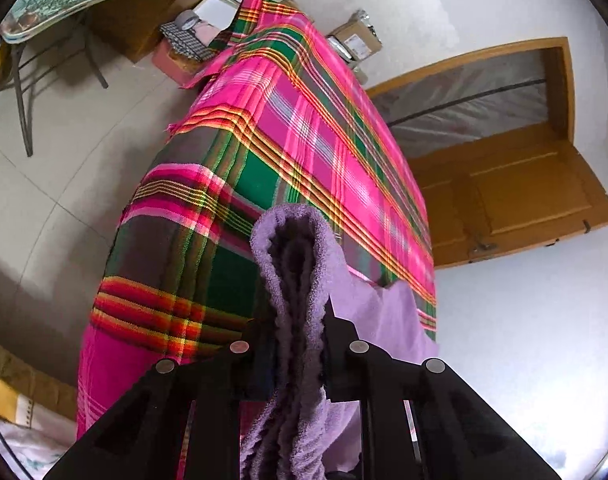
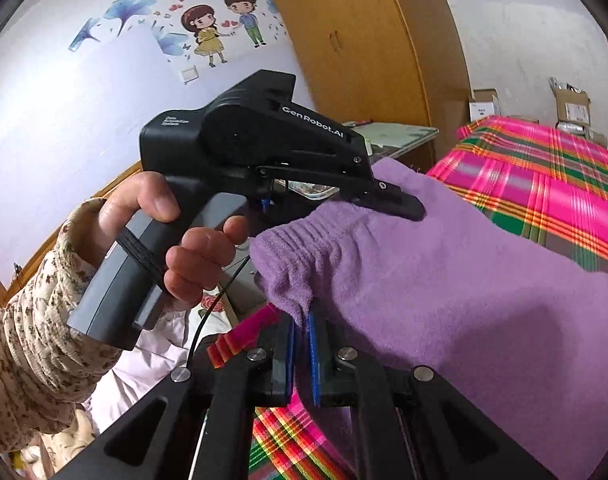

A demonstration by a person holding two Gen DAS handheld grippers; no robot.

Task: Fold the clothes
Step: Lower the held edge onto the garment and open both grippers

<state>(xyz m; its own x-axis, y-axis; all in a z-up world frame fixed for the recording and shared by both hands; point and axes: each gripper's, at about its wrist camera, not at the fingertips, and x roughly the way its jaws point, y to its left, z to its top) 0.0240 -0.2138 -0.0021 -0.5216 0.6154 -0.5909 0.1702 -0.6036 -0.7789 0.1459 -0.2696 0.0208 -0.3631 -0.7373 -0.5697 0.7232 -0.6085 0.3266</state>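
Right claw [image 2: 300,344] clamping purple garment [image 2: 443,280] hem, left claw [image 1: 300,344] gripping fold

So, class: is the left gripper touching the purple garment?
Touching. In the left wrist view the left gripper pinches a bunched fold of the purple garment; the right wrist view shows its fingers clamped on the cloth edge.

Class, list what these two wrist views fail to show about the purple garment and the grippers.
- Purple garment: its whole shape; right view's edge crops it.
- Left gripper pads: left view, terry folds cover them.
- Right gripper grip point: right view, garment edge overhangs it.
- Boxes: labels too small.
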